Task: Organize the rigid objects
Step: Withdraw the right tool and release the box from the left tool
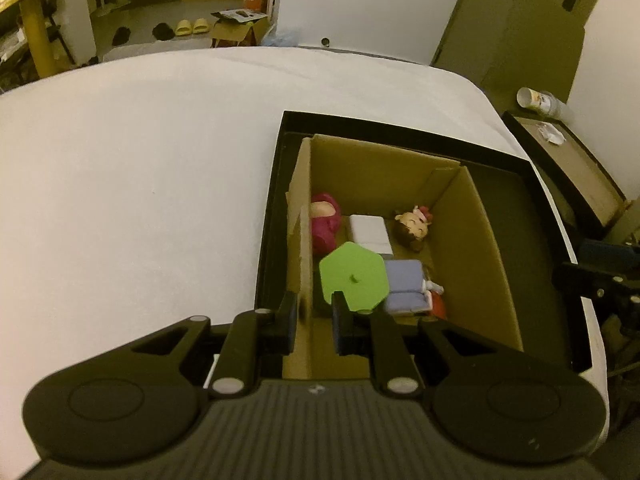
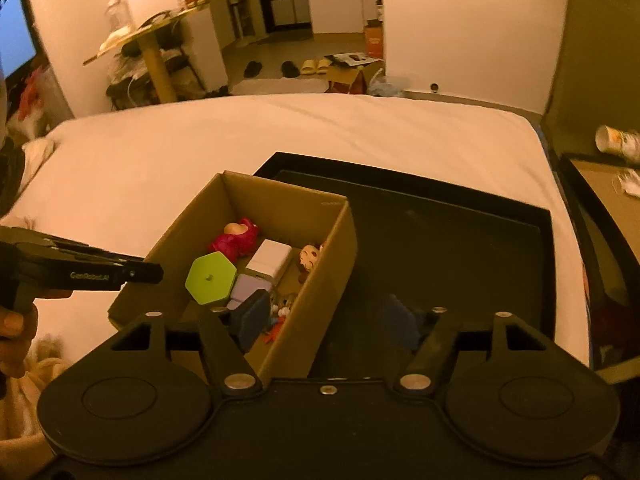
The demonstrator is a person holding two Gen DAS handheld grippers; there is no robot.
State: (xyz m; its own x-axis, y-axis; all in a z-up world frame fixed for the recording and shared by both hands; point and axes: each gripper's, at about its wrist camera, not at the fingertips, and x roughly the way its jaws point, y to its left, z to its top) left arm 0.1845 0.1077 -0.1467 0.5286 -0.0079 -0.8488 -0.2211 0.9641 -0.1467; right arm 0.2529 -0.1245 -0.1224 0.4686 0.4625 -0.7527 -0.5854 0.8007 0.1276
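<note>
**Carton on tray, toys inside**

Left wrist view: The left gripper straddles the carton's left wall, one finger outside and one inside, with a gap on each side of the cardboard; whether the pads touch it cannot be told. The carton stands in a black tray on the white bed, its long axis running away from the camera. Inside lie a green hexagon, a lilac block, a white block, a pink doll and a brown-haired figure. The hexagon lies flat, stud upward.

Right wrist view: The right gripper has its fingers wide apart, the left finger inside the carton near the lilac block, the right one over the tray. The hexagon sits at the carton's left wall. The left gripper reaches in from the left at that wall.
</note>
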